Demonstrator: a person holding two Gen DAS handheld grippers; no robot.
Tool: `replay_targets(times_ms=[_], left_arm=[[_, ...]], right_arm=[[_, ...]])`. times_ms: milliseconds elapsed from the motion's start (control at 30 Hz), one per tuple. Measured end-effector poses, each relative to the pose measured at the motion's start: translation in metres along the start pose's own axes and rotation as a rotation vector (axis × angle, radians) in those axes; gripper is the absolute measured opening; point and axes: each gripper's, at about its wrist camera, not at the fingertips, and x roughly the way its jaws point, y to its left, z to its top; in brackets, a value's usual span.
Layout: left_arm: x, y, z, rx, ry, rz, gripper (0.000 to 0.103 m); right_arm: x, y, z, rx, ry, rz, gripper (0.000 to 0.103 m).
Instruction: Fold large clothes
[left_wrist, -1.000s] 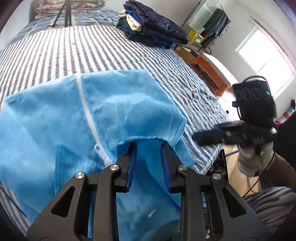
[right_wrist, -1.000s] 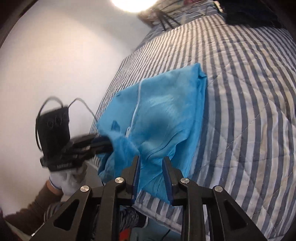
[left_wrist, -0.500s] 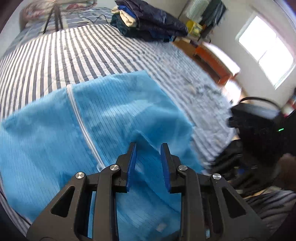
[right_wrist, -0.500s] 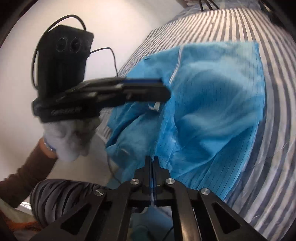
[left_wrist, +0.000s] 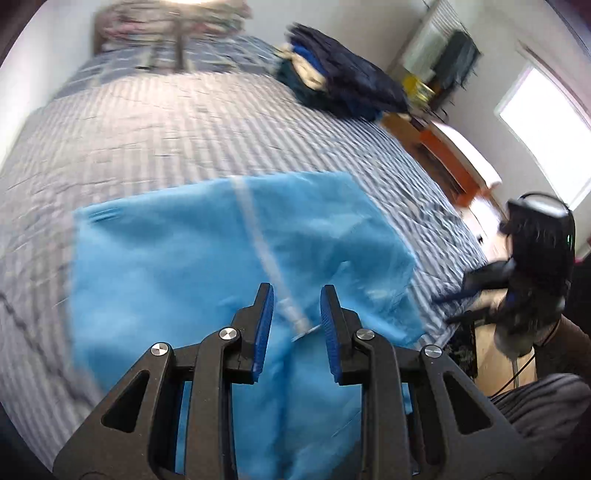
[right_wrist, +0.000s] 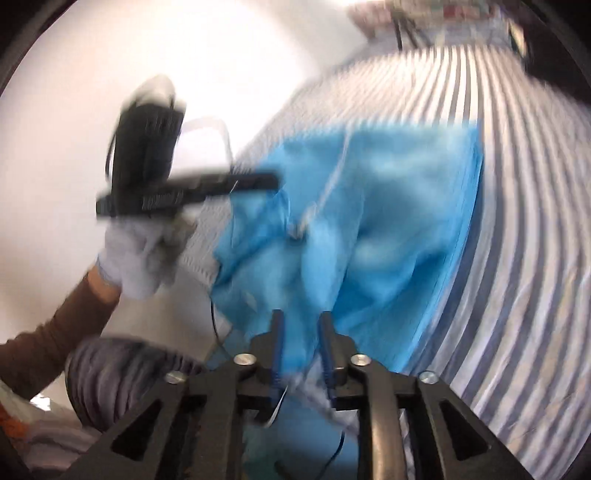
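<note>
My L gripper (left_wrist: 296, 314) jaws apart, empty, over zip (left_wrist: 258, 251). R gripper (right_wrist: 300, 334) opening, blue jacket (left_wrist: 207, 266) cloth between pads, hem at 6 o'clock off striped bed (left_wrist: 184, 140) edge. Risk: hem slips out, fold collapses, slides floorward.

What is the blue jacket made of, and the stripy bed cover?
The blue jacket looks like thin woven cloth, matte: it creases softly and has a white zipper. The stripy bed cover seems quilted fabric, with puffy stitched squares. Blur hides finer detail.
</note>
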Motion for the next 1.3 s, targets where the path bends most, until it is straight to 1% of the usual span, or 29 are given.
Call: replay_targets(times_ms=[33,67,133,167,200,267,300,400,433,467,500,533,567,633,700,800,867,900,967,1033,1100,1167,1200,1267,1300], left_arm=[[-0.007,0.011,-0.003,-0.027,-0.01,0.02,0.025],[-0.013,0.024,-0.007,-0.064,-0.018,0.036,0.025],[-0.021,0.053,-0.015,-0.157,-0.036,0.039,0.025],[-0.022,0.064,-0.019,-0.184,-0.035,0.045,0.025],[-0.02,0.074,-0.025,-0.199,-0.025,0.071,0.025],[-0.012,0.087,-0.039,-0.203,0.007,0.108,0.025],[-0.009,0.093,-0.045,-0.212,0.018,0.113,0.025],[0.007,0.11,-0.07,-0.271,0.066,0.106,0.025],[0.01,0.111,-0.079,-0.271,0.062,0.102,0.025],[0.007,0.109,-0.085,-0.267,0.031,0.096,0.025],[0.005,0.109,-0.086,-0.27,0.034,0.088,0.025],[0.003,0.111,-0.086,-0.273,0.034,0.081,0.025],[0.0,0.112,-0.086,-0.275,0.036,0.078,0.025],[-0.009,0.113,-0.086,-0.26,0.032,0.089,0.025],[-0.021,0.113,-0.083,-0.251,0.011,0.093,0.025],[-0.035,0.11,-0.069,-0.252,-0.031,0.077,0.025],[-0.041,0.107,-0.058,-0.24,-0.049,0.078,0.025],[-0.041,0.107,-0.052,-0.235,-0.056,0.079,0.025],[-0.039,0.109,-0.043,-0.238,-0.062,0.081,0.025],[-0.029,0.113,-0.037,-0.254,-0.051,0.078,0.025],[-0.015,0.118,-0.033,-0.266,-0.029,0.089,0.025],[-0.001,0.123,-0.036,-0.266,0.003,0.102,0.025],[0.007,0.124,-0.039,-0.265,0.024,0.109,0.025],[0.017,0.127,-0.048,-0.254,0.049,0.109,0.025],[0.017,0.128,-0.049,-0.246,0.043,0.105,0.025]], right_arm=[[-0.005,-0.002,0.008,-0.015,-0.035,-0.047,0.032],[-0.006,-0.001,0.015,-0.026,-0.052,-0.077,0.032],[-0.002,-0.004,0.03,-0.047,-0.068,-0.138,0.032],[0.005,-0.008,0.036,-0.042,-0.067,-0.16,0.032],[0.01,-0.011,0.041,-0.044,-0.061,-0.178,0.032],[0.021,-0.021,0.048,-0.056,-0.034,-0.242,0.031],[0.026,-0.027,0.046,-0.05,-0.012,-0.256,0.029],[0.036,-0.038,0.033,-0.029,0.038,-0.274,0.027],[0.043,-0.042,0.024,-0.024,0.061,-0.286,0.027],[0.048,-0.047,0.016,-0.02,0.089,-0.299,0.026],[0.049,-0.049,0.008,-0.03,0.107,-0.313,0.025],[0.046,-0.046,0.004,-0.052,0.091,-0.314,0.025],[0.042,-0.044,0.003,-0.066,0.094,-0.324,0.025],[0.031,-0.044,0.004,-0.052,0.087,-0.317,0.025],[0.018,-0.043,0.008,-0.057,0.049,-0.306,0.025],[0.001,-0.037,0.02,-0.075,-0.021,-0.29,0.026],[-0.005,-0.036,0.032,-0.074,-0.06,-0.265,0.026],[-0.005,-0.034,0.037,-0.079,-0.067,-0.266,0.026],[0.0,-0.029,0.047,-0.106,-0.065,-0.299,0.026],[0.011,-0.032,0.055,-0.112,-0.053,-0.327,0.031],[0.027,-0.036,0.058,-0.098,-0.032,-0.345,0.032],[0.041,-0.045,0.055,-0.076,-0.008,-0.383,0.032],[0.045,-0.052,0.051,-0.05,0.003,-0.383,0.032],[0.048,-0.062,0.042,0.015,0.025,-0.335,0.032],[0.046,-0.06,0.038,0.007,0.027,-0.326,0.032]])
